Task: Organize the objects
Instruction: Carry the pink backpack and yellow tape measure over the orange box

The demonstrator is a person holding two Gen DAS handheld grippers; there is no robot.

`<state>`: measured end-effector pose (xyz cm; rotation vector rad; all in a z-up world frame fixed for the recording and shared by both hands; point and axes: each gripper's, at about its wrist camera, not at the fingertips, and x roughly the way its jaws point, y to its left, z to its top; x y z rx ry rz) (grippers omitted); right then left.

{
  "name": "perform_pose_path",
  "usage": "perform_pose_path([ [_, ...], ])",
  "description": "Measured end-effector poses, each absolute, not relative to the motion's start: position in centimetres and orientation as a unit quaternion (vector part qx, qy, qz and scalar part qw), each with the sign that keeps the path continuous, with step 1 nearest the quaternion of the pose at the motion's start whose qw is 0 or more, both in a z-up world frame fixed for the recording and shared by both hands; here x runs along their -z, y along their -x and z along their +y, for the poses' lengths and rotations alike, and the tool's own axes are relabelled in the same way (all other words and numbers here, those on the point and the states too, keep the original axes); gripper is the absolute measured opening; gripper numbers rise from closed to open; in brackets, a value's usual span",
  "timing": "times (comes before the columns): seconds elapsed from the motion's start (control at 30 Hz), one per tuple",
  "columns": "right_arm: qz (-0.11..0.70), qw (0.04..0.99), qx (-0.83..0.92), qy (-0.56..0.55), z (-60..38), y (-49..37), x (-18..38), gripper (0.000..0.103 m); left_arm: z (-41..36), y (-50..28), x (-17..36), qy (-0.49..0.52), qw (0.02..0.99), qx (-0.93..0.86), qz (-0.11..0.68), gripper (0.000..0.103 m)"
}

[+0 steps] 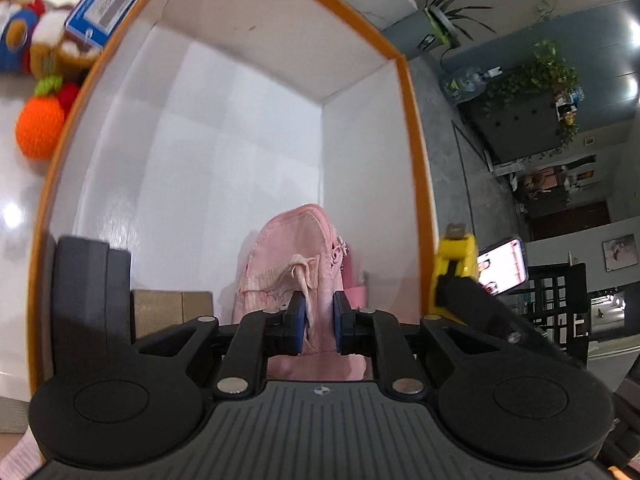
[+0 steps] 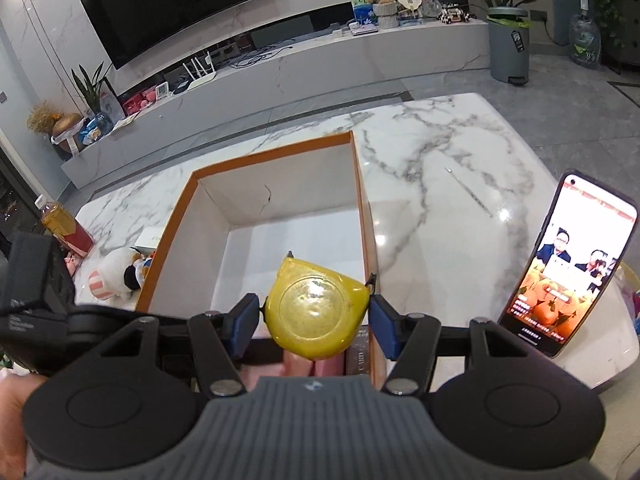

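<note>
text: "CARD" | on: dark box (image 2: 357, 356) by the orange-rimmed box (image 2: 362, 200)

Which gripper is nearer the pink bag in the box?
Left. The left gripper is in the box, pinching the pink bag's strap; the right gripper holds a yellow tape measure at the box's edge.

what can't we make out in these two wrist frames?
- Left wrist view: bottom of the pink bag is hidden behind the left gripper.
- Left wrist view: the plush toys by the orange-rimmed box are motion-blurred and cut by the frame edge.
- Right wrist view: the near end of the box is covered by the yellow tape measure and the right gripper.
- Right wrist view: text on the phone is too small.
</note>
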<state>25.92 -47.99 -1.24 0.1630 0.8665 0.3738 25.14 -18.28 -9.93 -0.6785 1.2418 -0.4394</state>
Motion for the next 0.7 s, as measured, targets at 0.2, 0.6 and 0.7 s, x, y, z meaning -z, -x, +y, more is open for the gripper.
perform_pose_path([
  [0.2,0.423,0.885,-0.176,-0.081,-48.3,-26.3,1.8,0.062,-18.1,-25.0,11.4,0.330,0.707,0.216,0.587,0.039],
  [0.6,0.419,0.884,-0.200,-0.053,-47.1,-26.0,0.9,0.062,-15.9,-24.2,8.8,0.315,0.735,0.228,0.556,0.062],
  [0.7,0.415,0.881,-0.229,-0.004,-46.1,-25.6,0.3,0.062,-14.9,-24.0,6.6,0.280,0.766,0.225,0.534,0.062],
])
